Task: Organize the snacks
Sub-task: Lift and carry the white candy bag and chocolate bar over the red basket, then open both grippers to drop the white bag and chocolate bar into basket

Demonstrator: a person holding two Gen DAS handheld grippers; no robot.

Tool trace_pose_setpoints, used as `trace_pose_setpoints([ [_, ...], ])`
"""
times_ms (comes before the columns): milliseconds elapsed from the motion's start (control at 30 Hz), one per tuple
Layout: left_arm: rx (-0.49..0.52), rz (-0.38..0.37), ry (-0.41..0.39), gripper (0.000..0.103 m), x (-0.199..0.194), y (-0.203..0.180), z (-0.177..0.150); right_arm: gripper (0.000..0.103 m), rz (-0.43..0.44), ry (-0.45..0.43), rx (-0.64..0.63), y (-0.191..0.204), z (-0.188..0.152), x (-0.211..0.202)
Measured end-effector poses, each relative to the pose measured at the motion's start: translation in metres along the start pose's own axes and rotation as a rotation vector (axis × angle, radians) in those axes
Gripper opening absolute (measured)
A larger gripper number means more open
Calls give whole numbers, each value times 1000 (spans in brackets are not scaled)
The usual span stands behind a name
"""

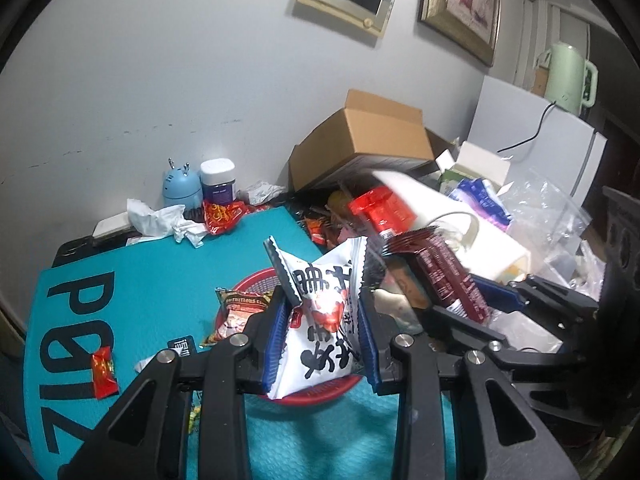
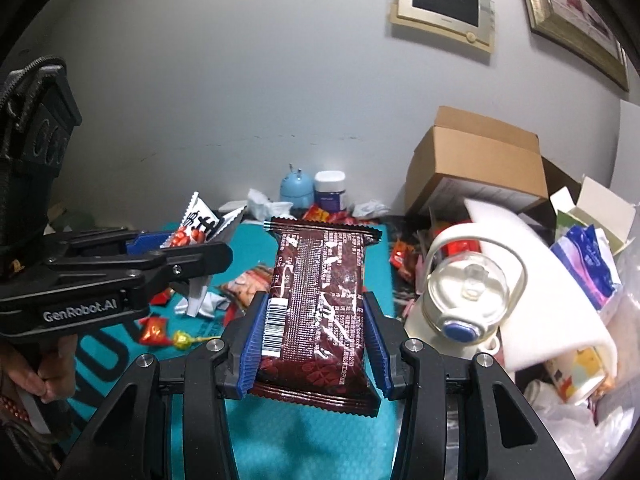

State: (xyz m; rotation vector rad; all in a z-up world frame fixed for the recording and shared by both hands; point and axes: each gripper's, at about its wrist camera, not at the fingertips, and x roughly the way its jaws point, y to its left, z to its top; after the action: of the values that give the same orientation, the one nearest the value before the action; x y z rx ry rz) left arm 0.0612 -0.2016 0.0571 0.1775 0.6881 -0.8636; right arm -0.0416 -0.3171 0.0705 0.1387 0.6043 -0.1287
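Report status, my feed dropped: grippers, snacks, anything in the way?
Left gripper shut on white snack packet, over red basket. Right gripper shut on brown wafer pack. Clutter beside the mat; nothing blocking the basket.

Pale grey scuffed wall (image 2: pixel 240 80); beige wall-mounted intercom panel (image 2: pixel 444 10); gilt-framed picture (image 1: pixel 464 4); white refrigerator (image 1: pixel 532 136) bearing pale green electric kettle (image 1: pixel 568 76); teal mat (image 1: pixel 168 264) covering worktop.

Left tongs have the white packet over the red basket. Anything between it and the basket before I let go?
Nothing visible blocks it. The white snack packet, shut in the left tongs, hangs right over the red basket. An orange snack bag already lies in the basket's left half, so the packet may land partly on it.
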Motion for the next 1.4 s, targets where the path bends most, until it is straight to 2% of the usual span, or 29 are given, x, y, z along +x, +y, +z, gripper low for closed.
trace_pose_setpoints([
  [133,10,21,37,32,21,4,-1,45,-26,13,7,-5,0,13],
  [433,-15,12,134,32,67,15,-10,45,-30,66,33,-15,-4,37],
  [533,-16,-6,168,37,76,16,-13,45,-37,76,38,-16,-3,42],
  [633,-19,31,175,51,80,19,-15,45,-41,87,42,-16,-4,46],
  [700,-26,51,161,68,77,21,-16,45,-46,89,39,-16,-4,47],
  [767,-23,56,149,76,74,22,-15,45,-52,91,38,-15,-3,48],
  [1100,-48,88,112,76,60,38,-13,45,-86,76,39,-6,9,58],
  [1400,-92,131,89,76,52,68,-11,45,-111,77,39,3,26,91],
])
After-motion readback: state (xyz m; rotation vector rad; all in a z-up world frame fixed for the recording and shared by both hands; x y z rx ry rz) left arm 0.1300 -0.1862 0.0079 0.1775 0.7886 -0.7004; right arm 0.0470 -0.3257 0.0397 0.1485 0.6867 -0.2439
